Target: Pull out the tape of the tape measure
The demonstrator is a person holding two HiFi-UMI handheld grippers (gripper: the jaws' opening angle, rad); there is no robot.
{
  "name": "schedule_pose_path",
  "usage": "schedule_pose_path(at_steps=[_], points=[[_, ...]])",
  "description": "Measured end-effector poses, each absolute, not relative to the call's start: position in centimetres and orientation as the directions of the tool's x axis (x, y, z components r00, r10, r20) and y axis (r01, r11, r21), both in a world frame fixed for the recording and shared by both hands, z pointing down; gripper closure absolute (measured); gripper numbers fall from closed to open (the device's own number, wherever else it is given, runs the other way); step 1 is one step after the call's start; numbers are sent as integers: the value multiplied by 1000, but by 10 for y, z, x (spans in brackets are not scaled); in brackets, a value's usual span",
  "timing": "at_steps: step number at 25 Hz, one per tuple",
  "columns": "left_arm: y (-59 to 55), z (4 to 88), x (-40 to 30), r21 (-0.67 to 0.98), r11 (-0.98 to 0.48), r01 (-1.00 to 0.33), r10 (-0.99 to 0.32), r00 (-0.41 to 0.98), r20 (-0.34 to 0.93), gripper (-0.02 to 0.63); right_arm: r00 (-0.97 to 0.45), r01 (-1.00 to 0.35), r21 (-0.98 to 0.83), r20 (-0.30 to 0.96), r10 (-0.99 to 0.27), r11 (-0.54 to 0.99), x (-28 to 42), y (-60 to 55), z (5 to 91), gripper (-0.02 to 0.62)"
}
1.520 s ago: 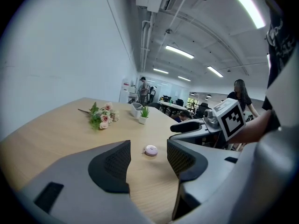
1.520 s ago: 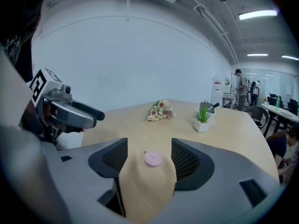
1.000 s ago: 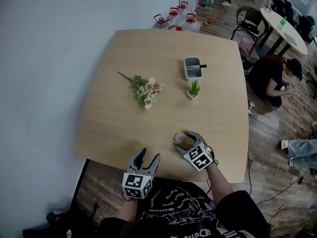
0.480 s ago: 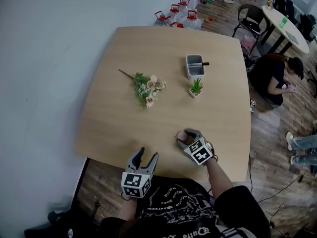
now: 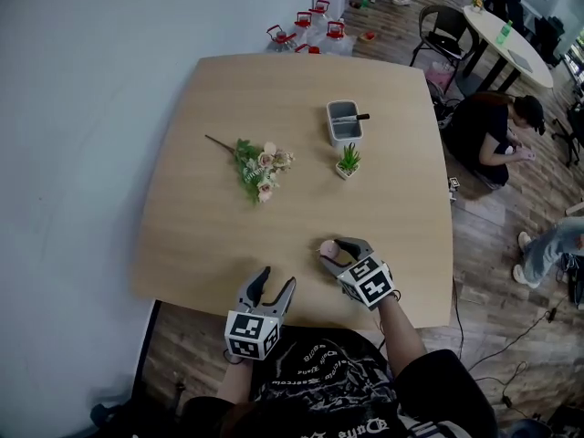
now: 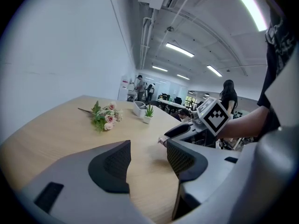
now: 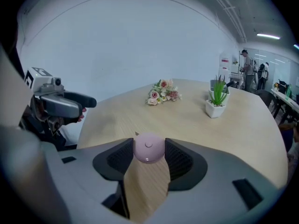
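Observation:
A small round pink tape measure (image 7: 149,148) lies on the wooden table (image 5: 274,89) near its front edge. My right gripper (image 7: 149,157) is shut on it, one pad pressing on each side. From the head view the pink case (image 5: 328,248) shows between the right gripper's (image 5: 334,246) fingers. My left gripper (image 5: 276,283) stands open and empty at the table's front edge, a short way left of the tape measure. In the left gripper view its jaws (image 6: 148,155) are apart, and the right gripper (image 6: 182,130) lies just beyond them.
A bunch of pink flowers (image 5: 258,167) lies mid-table. A small potted plant (image 5: 347,161) and a grey tray (image 5: 344,123) holding a pen stand behind it. A person (image 5: 488,135) sits on the floor at the right, near a chair (image 5: 447,30).
The right gripper's jaws have closed onto the pink tape measure. The left gripper has stayed open at the table's edge.

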State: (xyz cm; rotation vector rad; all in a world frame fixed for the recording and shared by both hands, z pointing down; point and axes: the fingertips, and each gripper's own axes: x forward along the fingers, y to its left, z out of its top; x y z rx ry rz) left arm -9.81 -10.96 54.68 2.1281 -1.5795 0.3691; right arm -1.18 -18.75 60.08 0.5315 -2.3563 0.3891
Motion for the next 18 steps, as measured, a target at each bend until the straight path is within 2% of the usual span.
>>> schedule_pose_path(at_steps=[18], points=[[-134,524,-49,153,-490,-858,-755,506,418,362,-668,-571,-71,619,-413,818,20,-159,517,370]])
